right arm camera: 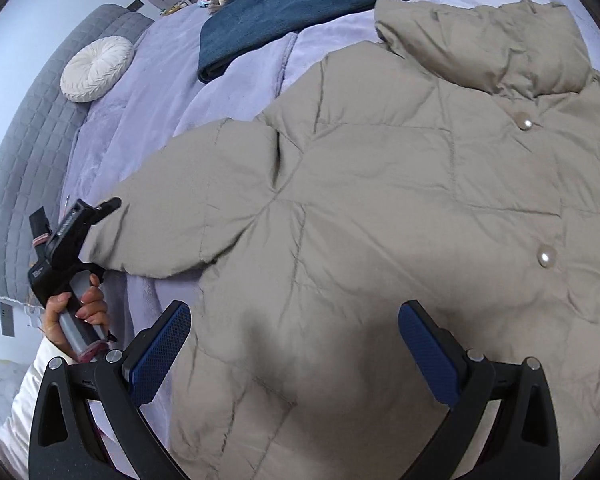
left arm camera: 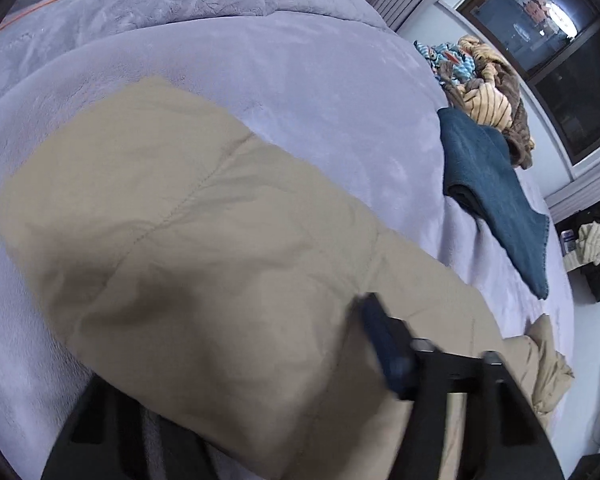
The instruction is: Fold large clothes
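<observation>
A beige puffer jacket (right arm camera: 380,208) with pearl snap buttons lies spread on the lavender bed (right arm camera: 148,92), collar at the upper right. My right gripper (right arm camera: 296,344) is open and empty, hovering over the jacket's lower part. My left gripper (right arm camera: 100,216) is shut on the end of the jacket's sleeve (right arm camera: 160,216) at the left. In the left wrist view the sleeve (left arm camera: 204,248) fills the frame and covers one finger; the other finger (left arm camera: 384,340) presses on the fabric.
A folded dark blue garment (right arm camera: 300,4) lies beyond the jacket, also in the left wrist view (left arm camera: 496,200). A heap of striped and patterned clothes (left arm camera: 484,96) lies further on. A round white cushion (right arm camera: 96,68) rests against the grey quilted headboard (right arm camera: 32,152).
</observation>
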Available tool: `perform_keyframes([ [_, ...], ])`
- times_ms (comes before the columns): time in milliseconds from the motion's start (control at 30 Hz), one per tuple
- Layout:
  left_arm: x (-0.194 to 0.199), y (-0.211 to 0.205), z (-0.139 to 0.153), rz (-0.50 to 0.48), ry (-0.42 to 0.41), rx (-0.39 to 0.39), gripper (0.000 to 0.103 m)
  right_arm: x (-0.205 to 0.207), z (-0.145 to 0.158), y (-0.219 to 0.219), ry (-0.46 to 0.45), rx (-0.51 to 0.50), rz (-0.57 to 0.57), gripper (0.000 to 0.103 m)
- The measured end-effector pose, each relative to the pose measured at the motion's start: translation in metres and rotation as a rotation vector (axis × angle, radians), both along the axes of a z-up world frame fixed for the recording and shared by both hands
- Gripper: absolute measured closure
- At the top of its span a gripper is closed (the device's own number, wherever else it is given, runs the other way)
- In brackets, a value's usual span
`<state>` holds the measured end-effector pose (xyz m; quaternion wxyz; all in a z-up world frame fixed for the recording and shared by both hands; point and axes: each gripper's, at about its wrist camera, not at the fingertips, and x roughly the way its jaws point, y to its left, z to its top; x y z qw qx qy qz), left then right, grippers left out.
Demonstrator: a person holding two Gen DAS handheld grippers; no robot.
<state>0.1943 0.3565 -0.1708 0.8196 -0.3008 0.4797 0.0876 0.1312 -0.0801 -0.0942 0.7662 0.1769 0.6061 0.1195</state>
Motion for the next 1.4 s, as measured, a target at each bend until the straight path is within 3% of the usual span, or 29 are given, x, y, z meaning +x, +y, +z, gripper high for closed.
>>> perform_keyframes([
  [67, 0.004, 0.004, 0.002, -0.019, -0.035, -0.06, 0.094, 0.012, -0.001, 0.007, -0.008, 0.033, -0.009, 0.0],
  [133, 0.001, 0.002, 0.019, -0.019, -0.077, -0.016, 0.094, 0.024, -0.003, 0.013, -0.023, 0.075, -0.024, 0.002],
  [200, -0.004, -0.004, 0.042, -0.04, -0.122, 0.03, 0.094, 0.034, -0.006, 0.018, -0.045, 0.118, -0.044, 0.034],
  [233, -0.007, -0.007, 0.055, -0.057, -0.148, 0.054, 0.094, 0.039, -0.011, 0.022, -0.037, 0.141, -0.045, 0.074],
  [267, -0.01, -0.012, 0.07, -0.078, -0.177, 0.078, 0.094, 0.044, -0.017, 0.025, -0.018, 0.164, -0.047, 0.089],
  [400, -0.035, -0.041, 0.123, -0.185, -0.285, 0.158, 0.094, 0.056, -0.043, 0.042, 0.012, 0.225, -0.046, 0.09],
  [500, -0.039, -0.081, 0.154, -0.299, -0.359, 0.174, 0.094, 0.057, -0.065, 0.054, 0.049, 0.23, -0.03, 0.091],
  [633, -0.037, -0.148, 0.181, -0.454, -0.433, 0.121, 0.094, 0.058, -0.087, 0.058, 0.089, 0.209, -0.025, 0.094],
  [767, -0.028, -0.227, 0.191, -0.604, -0.461, 0.072, 0.094, 0.054, -0.084, 0.048, 0.11, 0.26, 0.003, 0.094],
  [900, -0.024, -0.321, 0.176, -0.773, -0.425, 0.073, 0.094, 0.028, -0.057, -0.007, 0.048, 0.296, -0.068, 0.094],
  [1100, -0.034, -0.444, 0.106, -0.961, -0.288, 0.187, 0.094, -0.041, -0.02, -0.136, -0.048, 0.141, -0.266, 0.093],
  [1267, -0.043, -0.482, 0.038, -1.01, -0.132, 0.317, 0.094, -0.082, -0.017, -0.199, -0.045, 0.063, -0.352, 0.092],
  [1400, -0.054, -0.487, 0.032, -1.014, -0.143, 0.369, 0.091, -0.093, -0.023, -0.218, -0.022, 0.067, -0.378, 0.092],
])
